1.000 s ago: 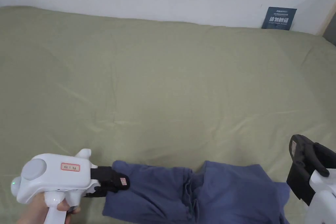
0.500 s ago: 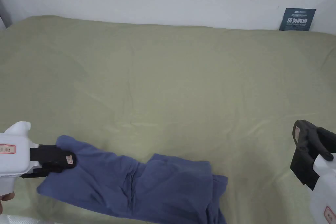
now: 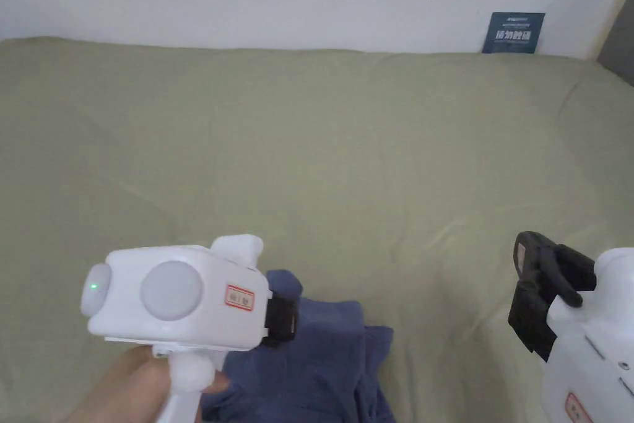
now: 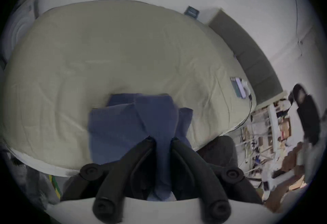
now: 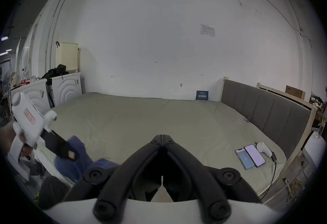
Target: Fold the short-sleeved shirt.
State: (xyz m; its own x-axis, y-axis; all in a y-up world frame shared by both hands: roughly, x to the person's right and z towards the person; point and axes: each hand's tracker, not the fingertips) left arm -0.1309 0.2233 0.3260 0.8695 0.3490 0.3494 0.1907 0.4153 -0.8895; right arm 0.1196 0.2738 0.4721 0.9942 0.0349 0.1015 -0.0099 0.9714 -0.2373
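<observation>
The left gripper (image 4: 162, 141) pinches a bunched fold of the dark blue cotton short-sleeved shirt (image 4: 134, 121), likely to drag it onto open bedding; the shirt lies crumpled at the near edge of the olive-green bed (image 3: 347, 158). The right gripper (image 5: 162, 136), pressed together and empty, waits above the bed.

The head view is evenly and softly lit, with no glare and only faint shadows in the creases of the bed (image 3: 322, 152). Both gripper views are rendered dimmer and are strongly bowed by fisheye distortion, with black vignetting at the corners. Motion blur is seen across the left gripper view, most markedly on the shirt (image 4: 134, 121).
</observation>
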